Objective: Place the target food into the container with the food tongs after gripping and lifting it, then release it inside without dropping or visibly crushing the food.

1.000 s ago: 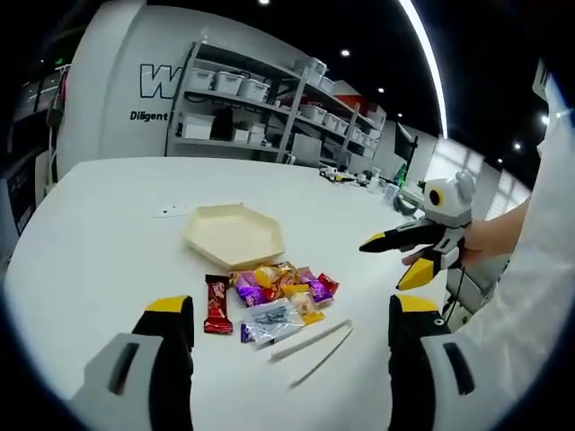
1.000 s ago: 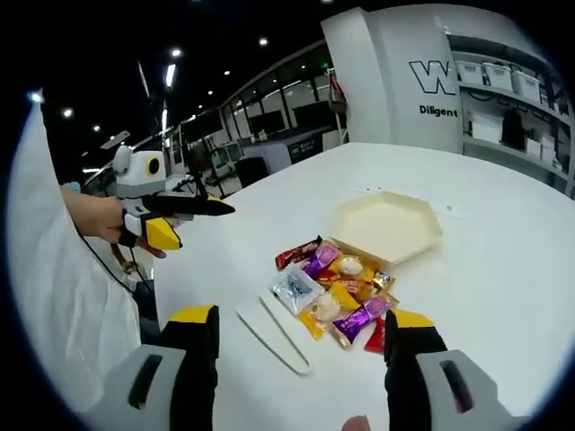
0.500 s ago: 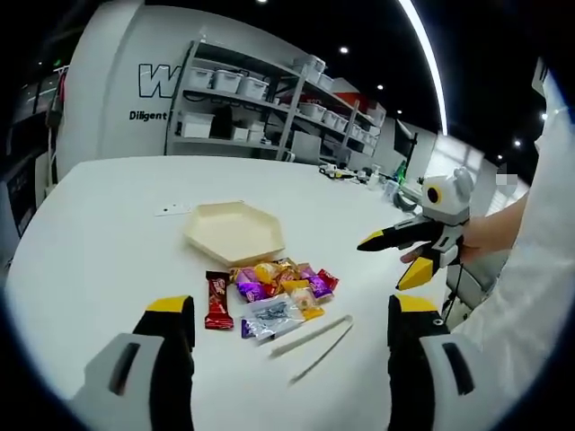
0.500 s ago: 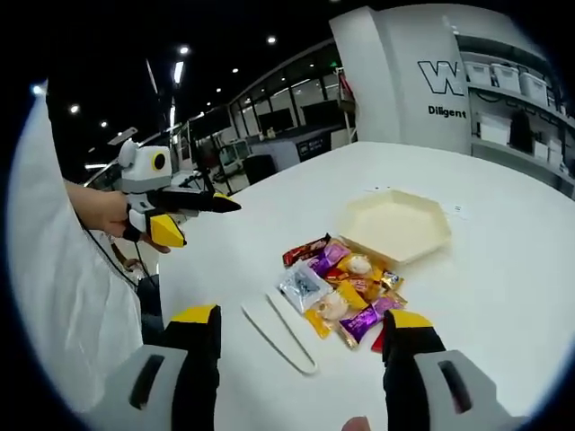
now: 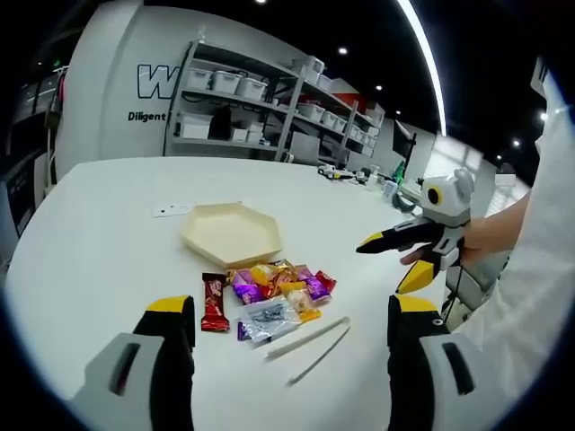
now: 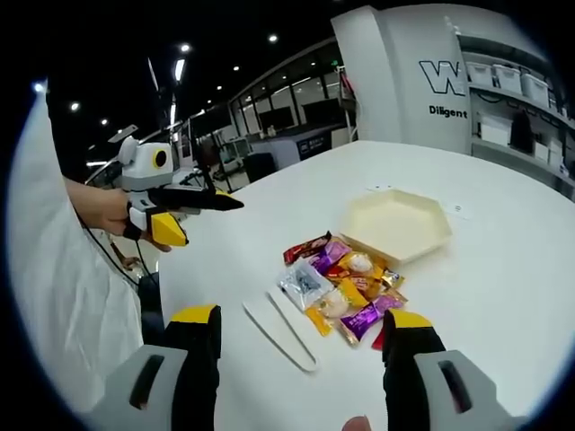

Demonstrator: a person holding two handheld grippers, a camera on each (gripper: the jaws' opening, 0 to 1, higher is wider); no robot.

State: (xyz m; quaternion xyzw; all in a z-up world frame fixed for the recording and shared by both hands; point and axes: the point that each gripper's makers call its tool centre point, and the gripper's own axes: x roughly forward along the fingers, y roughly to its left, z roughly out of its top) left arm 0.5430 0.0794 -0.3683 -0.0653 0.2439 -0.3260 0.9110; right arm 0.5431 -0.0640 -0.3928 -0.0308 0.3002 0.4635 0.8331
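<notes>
Step in hand looks like fetching the food tongs (image 6: 280, 329), not yet touched. They lie flat on the white table (image 5: 99, 224), lower centre of the right gripper view, just beside the pile of wrapped candies (image 6: 341, 289). Best approach, I'd say: come down over the closed end of the tongs, pinch both arms squarely so they can still flex, lift level, avoid nudging the candy pile.

The hexagonal tray (image 5: 233, 233) sits empty just above the pile in the left gripper view, touching or nearly touching it.

Right gripper (image 6: 297, 330): jaws spread wide, nothing between them, held above the table with tongs framed between the tips. Left gripper (image 5: 283, 314): also wide, empty, low over the near table edge. In the right gripper view, the left gripper sits at left, gripped by a hand (image 6: 97, 209), pointing right toward the pile, well apart from it.
</notes>
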